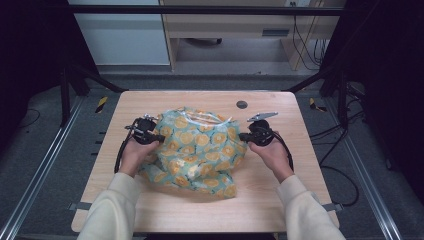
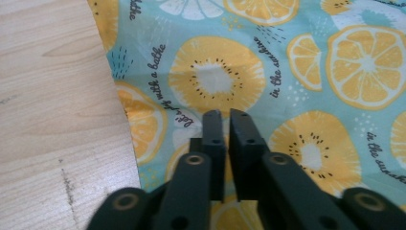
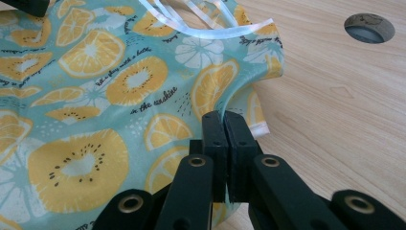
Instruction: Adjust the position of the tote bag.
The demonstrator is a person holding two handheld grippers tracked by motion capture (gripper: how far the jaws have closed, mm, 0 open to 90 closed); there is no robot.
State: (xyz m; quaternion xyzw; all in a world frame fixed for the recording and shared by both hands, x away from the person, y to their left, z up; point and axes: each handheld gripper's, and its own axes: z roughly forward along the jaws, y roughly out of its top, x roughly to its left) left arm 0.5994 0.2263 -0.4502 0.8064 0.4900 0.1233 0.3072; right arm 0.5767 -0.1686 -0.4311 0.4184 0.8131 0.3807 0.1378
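Grasp stage: the fruit-print cloth (image 1: 200,150) is pinched at opposite edges by the closed left gripper (image 2: 226,117) and right gripper (image 3: 223,120). An even lift and spread off the table (image 1: 280,200) is probably called for next.

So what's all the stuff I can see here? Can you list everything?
Cloth: one, teal with yellow citrus slices and small writing, crumpled mid-table.
White trim: one strip along the cloth's far edge.
Table: one, light wood.
Round hole: one, grey, near the table's far edge.
Cables: several, dark, on the floor beyond.
Left gripper: one, black, shut on the cloth's left edge.
Right gripper: one, black, shut on the cloth's right edge.
Sleeves: two, cream, at the near side.
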